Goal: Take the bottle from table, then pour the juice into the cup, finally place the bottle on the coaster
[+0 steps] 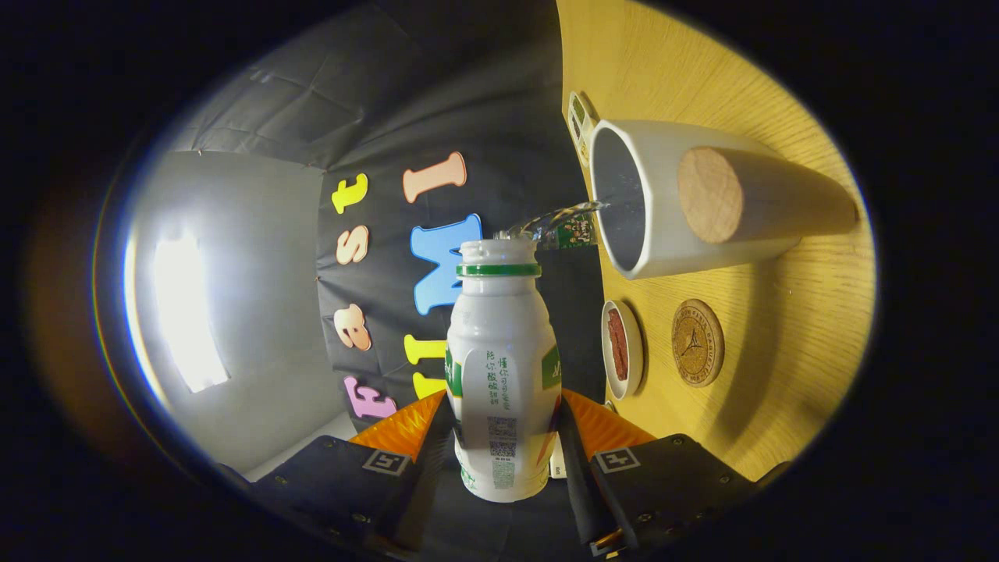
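My gripper [503, 414] is shut on a white bottle [501, 351] with a green neck ring, one finger pressing each side of its body. The whole view is rolled sideways, so the bottle is tipped over with its open mouth toward the cup. A thin clear stream [558, 218] runs from the bottle's mouth into the white cup [687, 207], which has a round wooden knob on its side. A round wooden coaster [697, 342] lies on the yellow wooden table [788, 328] beside the cup, beyond my fingers.
A small white dish [622, 350] holding something red sits on the table between the coaster and the table's edge. A small card or packet [579, 125] lies past the cup's rim.
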Demonstrator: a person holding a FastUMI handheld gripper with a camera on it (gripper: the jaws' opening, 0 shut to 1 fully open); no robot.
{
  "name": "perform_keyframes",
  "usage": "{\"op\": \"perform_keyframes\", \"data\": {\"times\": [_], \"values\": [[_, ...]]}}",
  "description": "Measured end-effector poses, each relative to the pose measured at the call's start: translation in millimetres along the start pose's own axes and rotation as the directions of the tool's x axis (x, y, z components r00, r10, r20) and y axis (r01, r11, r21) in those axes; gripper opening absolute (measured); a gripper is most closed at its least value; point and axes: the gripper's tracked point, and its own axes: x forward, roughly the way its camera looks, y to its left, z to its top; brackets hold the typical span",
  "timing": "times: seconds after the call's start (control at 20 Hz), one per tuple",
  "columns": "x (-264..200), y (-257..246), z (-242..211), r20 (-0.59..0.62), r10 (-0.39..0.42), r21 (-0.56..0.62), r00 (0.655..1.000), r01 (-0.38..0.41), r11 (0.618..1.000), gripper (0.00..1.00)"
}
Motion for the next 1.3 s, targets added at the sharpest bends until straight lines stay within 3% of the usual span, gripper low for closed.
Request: {"op": "perform_keyframes", "data": {"times": [1.3], "values": [[2.1,0.2,1.4,0.004,0.004,0.054,1.000,-0.005,0.999,0.71]]}}
